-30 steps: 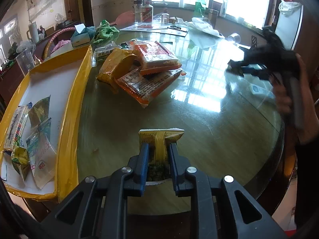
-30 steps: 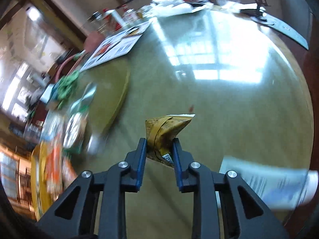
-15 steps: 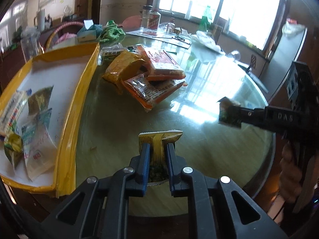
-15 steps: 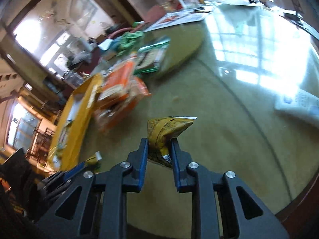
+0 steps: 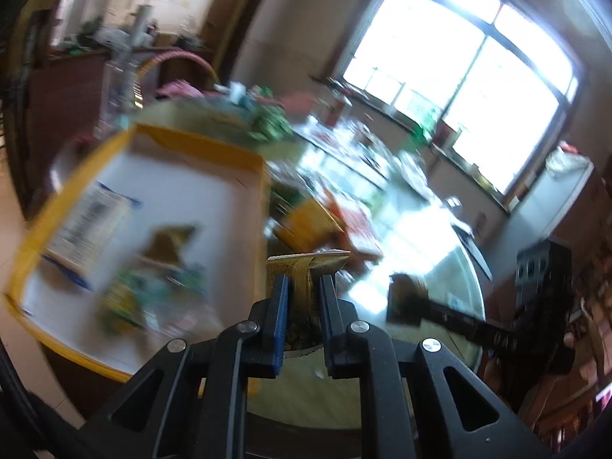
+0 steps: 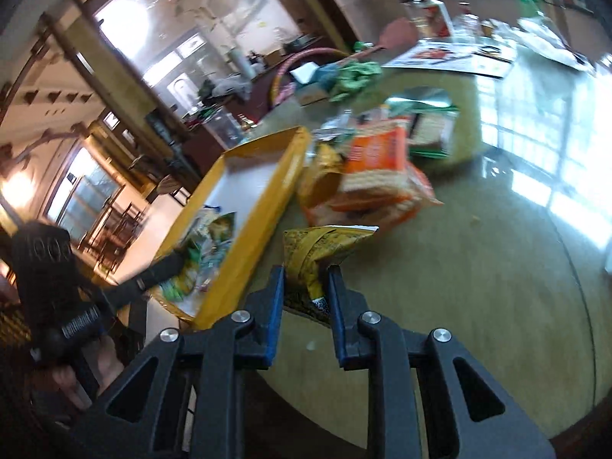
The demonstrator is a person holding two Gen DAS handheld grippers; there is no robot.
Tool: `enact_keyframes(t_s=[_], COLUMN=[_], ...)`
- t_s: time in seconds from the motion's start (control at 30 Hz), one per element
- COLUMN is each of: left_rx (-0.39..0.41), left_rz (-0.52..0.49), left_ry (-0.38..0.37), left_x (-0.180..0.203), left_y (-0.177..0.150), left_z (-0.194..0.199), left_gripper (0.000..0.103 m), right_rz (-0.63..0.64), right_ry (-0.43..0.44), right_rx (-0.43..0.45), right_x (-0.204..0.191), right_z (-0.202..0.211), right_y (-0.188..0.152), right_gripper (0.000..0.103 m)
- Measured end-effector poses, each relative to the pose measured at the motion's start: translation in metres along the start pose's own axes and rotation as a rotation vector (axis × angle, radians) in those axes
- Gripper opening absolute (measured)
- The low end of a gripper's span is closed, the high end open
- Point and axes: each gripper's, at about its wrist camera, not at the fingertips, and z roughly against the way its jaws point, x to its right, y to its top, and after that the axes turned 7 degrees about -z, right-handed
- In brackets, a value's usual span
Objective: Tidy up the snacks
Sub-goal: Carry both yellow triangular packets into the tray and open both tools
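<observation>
Both grippers swung toward yellow tray [image 6: 264, 199], left gripper [image 5: 302, 287] clamping yellow snack packet [image 5: 306, 264], right gripper [image 6: 306, 279] clamping yellow sachet [image 6: 317, 244], orange packs [image 6: 375, 176] beyond on worktop [image 6: 478, 267].

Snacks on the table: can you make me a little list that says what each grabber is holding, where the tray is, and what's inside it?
left gripper: shut on a small yellow snack packet
right gripper: shut on a yellow snack packet
yellow tray: on the table's edge, left of the snack pile
in the tray: several small packets, blurred
snack pile: orange and yellow bags, beside the tray
table: round, glossy, green
packets carried: both off the table, not yet in the tray
</observation>
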Motion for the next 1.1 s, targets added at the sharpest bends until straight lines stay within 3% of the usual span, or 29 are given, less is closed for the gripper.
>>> enact_keyframes(t_s=[0.13, 0.33, 0.7, 1.1], left_rx=[0.047, 0.049, -0.009, -0.153], left_rz=[0.032, 0.059, 0.077, 0.056], left_ry=[0.062, 0.112, 0.127, 0.145], left_x=[-0.026, -0.058, -0.094, -0.118], left_y=[0.012, 0.026, 0.048, 0.074], left_z=[0.013, 0.004, -0.023, -0.074], left_gripper=[0.013, 0.014, 0.014, 0.014], right_rz=[0.036, 0.085, 0.171, 0.218], right_ry=[0.024, 0.036, 0.028, -0.066], right_rx=[-0.022, -0.055, -0.116, -0.173], right_x=[-0.019, -0.047, -0.087, -0.105], right_z=[-0.017, -0.043, -0.094, -0.160], right_y=[0.008, 0.021, 0.040, 0.068], right_gripper=[0.024, 0.024, 0.024, 0.024])
